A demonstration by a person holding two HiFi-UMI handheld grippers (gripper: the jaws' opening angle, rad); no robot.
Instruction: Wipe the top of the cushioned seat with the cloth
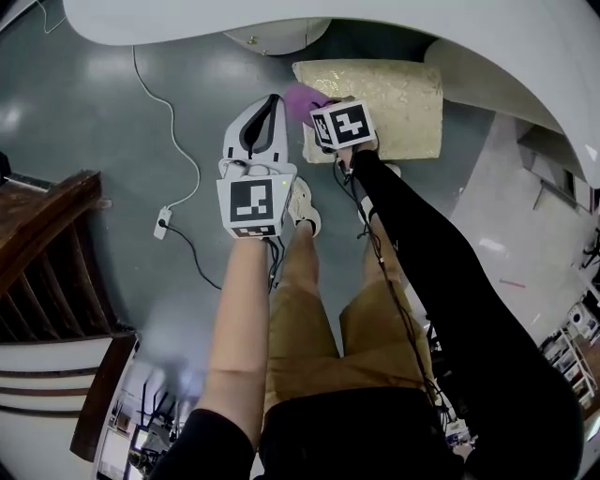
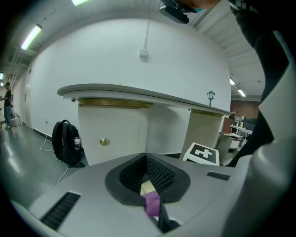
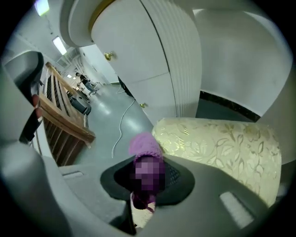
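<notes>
The cushioned seat (image 1: pixel 394 98) is a cream stool with a gold leaf pattern, standing on the grey floor at the top centre. The seat's top (image 3: pixel 217 139) fills the right of the right gripper view. My right gripper (image 1: pixel 319 108) is shut on a purple knitted cloth (image 1: pixel 300 99), which is held over the seat's left end. In that gripper's own view the cloth (image 3: pixel 144 144) bulges out past the right gripper (image 3: pixel 149 163). My left gripper (image 1: pixel 275 101) hangs just left of the seat, shut with nothing in it. The left gripper (image 2: pixel 145 157) shows a bit of cloth (image 2: pixel 151 203) below its jaws.
A white power strip (image 1: pixel 161 223) and its cable lie on the floor to the left. A wooden railing (image 1: pixel 42 244) stands further left. A white curved counter (image 1: pixel 469 28) overhangs the seat. A black backpack (image 2: pixel 67 142) leans by a cabinet. My shoes (image 1: pixel 302 206) are near the seat.
</notes>
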